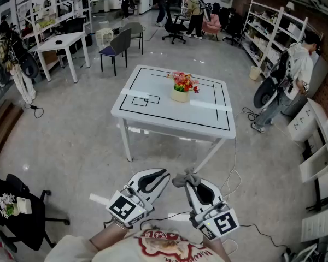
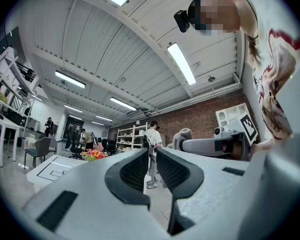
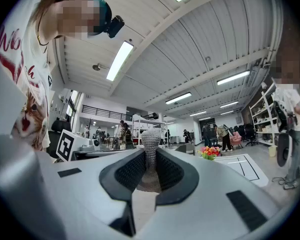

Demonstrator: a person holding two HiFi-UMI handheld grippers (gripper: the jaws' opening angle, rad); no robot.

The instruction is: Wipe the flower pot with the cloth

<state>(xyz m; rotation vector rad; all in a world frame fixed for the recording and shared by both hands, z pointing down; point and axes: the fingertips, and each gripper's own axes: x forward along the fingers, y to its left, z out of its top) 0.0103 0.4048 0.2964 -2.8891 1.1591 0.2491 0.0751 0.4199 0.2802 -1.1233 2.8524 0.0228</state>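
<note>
Grey knitted cloth [image 3: 151, 136]: pinched upright between the pads of the right gripper [image 3: 151, 152], jaws closed on it. The right gripper view shows its weave running up past the fingertips. The head view shows only a bunched tuft at those tips.

Left gripper [image 2: 151, 152]: jaws drawn together, nothing between them, as its own view shows. That view also shows the cloth off to the right of its fingers.

Flower pot [image 1: 180, 96]: cream, holding red, pink and orange flowers [image 1: 184, 82]. It stands upright on a white table [image 1: 169, 125] marked with black lines, well ahead of both sets of fingertips.

Open room: grey floor [image 1: 82, 130] lies between the fingertips and the table's near edge. A black chair [image 1: 22, 214] sits left of the left fingers. A cable [image 1: 233, 180] trails just right of the right fingers.
</note>
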